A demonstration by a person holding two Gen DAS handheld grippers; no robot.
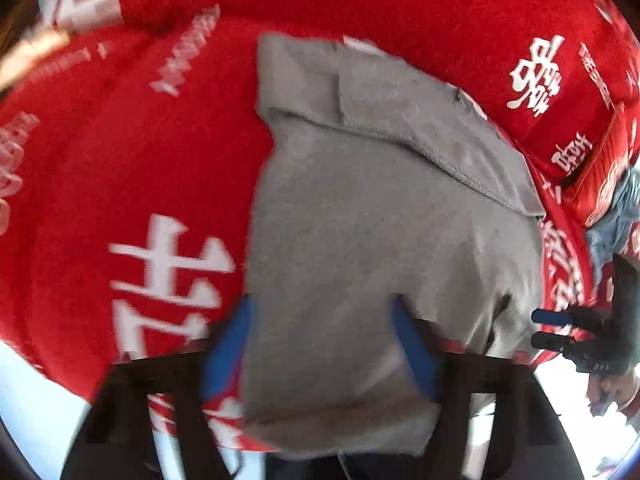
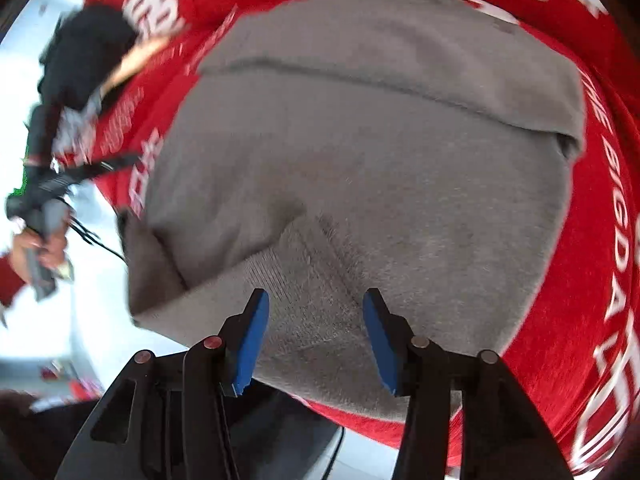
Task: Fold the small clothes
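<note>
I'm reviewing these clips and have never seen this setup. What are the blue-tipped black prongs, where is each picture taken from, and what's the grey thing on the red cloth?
No robot here: a person holds a two-finger gripper in each hand, each with a fisheye camera looking along its fingers. In the left view, the left gripper is open, its blue fingers straddling a folded grey garment. The right gripper is open too, over the garment's ribbed edge. The garment lies on a red cloth printed with white lettering. Nothing is clearly clamped; the pictures are blurred.
</note>
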